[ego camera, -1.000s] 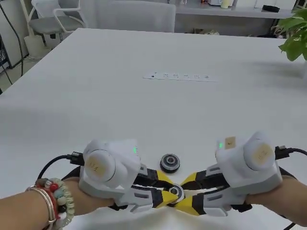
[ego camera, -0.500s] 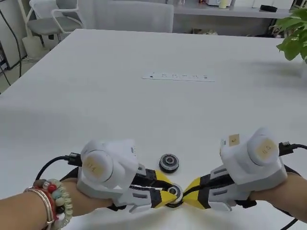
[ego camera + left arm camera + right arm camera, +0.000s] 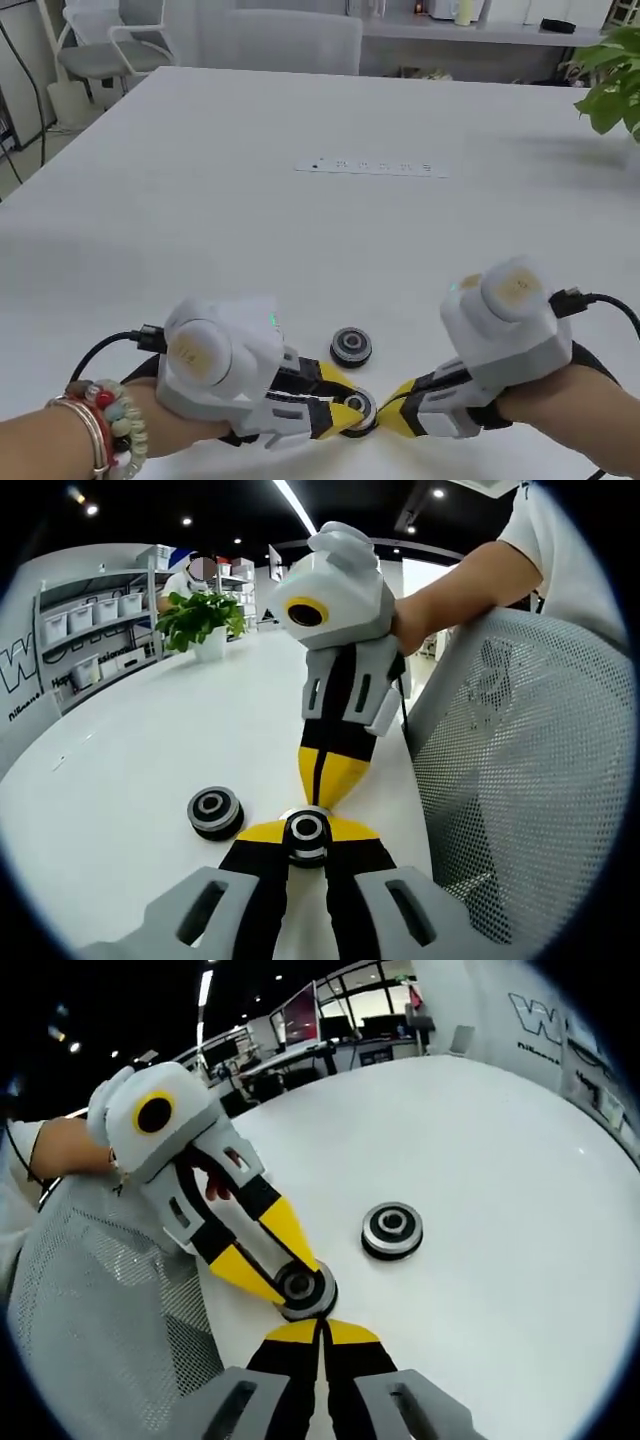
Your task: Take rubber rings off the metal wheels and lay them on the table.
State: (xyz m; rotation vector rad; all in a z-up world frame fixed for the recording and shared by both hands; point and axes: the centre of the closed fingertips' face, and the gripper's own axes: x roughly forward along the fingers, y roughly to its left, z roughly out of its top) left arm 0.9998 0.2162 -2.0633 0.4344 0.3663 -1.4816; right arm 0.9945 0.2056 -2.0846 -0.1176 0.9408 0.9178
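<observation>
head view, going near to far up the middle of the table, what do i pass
held wheel → loose wheel → power strip → chair

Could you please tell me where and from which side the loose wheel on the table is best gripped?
Probably across its black outer rim, from straight above: the loose wheel lies flat on the table, hub facing up, nothing touching its rim.

Left gripper (image 3: 354,409) and right gripper (image 3: 388,418) tip-to-tip, jaws closed.
</observation>
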